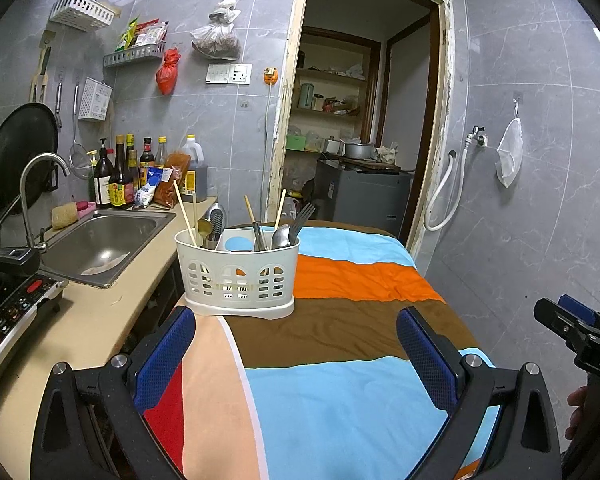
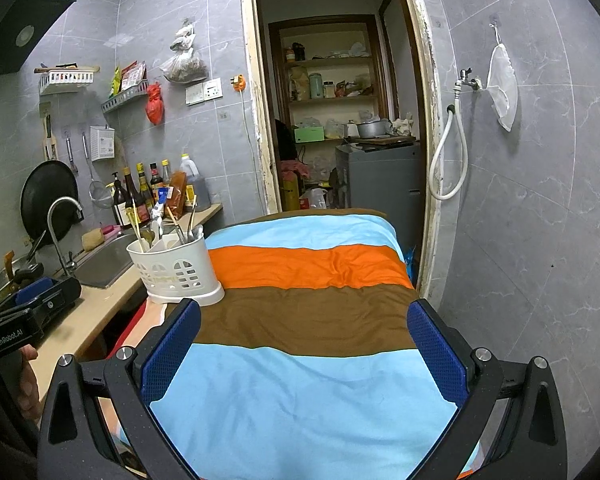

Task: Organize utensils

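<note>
We're looking down a tabletop (image 1: 360,280) draped in a striped cloth (image 2: 300,392) — blue, brown, orange bands — and nothing loose lies on it. The white utensil caddy (image 1: 238,276) sits at its left edge, just beside the counter with the sink (image 1: 100,244). Chopsticks (image 1: 185,213), a fork (image 1: 302,216) and spoons (image 1: 281,236) stand in its compartments, so by our reckoning the sorting is close to done, or a tidy-up of what's in there comes next.

Our left gripper (image 1: 296,352) hangs just short of the caddy, jaws spread wide with nothing between them; the right gripper (image 2: 304,348) is over the cloth's middle, jaws equally spread and bare.

If we go in, we'd pinch one handle high up, lift straight — the caddy looks light and may tip.

Writing: "GenRobot.AI" on the left gripper's body in the right view, "DAS" on the right one's. Bottle labels are too small to read.
</note>
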Demonstrator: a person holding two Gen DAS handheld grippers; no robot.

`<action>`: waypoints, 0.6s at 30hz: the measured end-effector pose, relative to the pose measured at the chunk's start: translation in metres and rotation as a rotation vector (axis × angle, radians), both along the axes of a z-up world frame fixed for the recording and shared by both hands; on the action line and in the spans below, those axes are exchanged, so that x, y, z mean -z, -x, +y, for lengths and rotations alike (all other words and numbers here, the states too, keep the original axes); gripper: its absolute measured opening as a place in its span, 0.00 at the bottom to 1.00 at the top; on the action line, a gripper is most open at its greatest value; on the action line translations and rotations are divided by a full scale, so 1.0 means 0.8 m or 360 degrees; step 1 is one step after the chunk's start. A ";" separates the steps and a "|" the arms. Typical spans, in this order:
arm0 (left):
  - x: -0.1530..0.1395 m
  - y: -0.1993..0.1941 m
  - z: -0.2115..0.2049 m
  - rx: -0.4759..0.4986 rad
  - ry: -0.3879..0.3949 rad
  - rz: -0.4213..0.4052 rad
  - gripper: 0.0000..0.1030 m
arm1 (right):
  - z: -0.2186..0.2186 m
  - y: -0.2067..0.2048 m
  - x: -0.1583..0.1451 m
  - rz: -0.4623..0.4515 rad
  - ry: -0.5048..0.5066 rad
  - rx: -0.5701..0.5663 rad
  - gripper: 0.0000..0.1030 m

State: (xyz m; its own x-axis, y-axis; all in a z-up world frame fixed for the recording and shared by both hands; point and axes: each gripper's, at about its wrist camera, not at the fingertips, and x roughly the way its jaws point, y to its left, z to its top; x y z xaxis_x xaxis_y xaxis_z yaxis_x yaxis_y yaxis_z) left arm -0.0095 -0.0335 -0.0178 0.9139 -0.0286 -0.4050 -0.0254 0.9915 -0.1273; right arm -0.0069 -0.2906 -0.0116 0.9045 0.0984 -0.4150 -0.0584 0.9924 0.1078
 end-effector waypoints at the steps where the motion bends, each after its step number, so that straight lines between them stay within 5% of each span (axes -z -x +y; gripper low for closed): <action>1: 0.000 0.000 0.000 -0.0001 -0.0001 0.0000 0.98 | 0.000 0.000 0.000 0.0002 0.0000 0.0001 0.99; 18: 0.000 0.001 -0.002 -0.0002 0.0000 -0.0002 0.98 | -0.001 0.000 -0.001 0.0001 0.0001 0.0000 0.99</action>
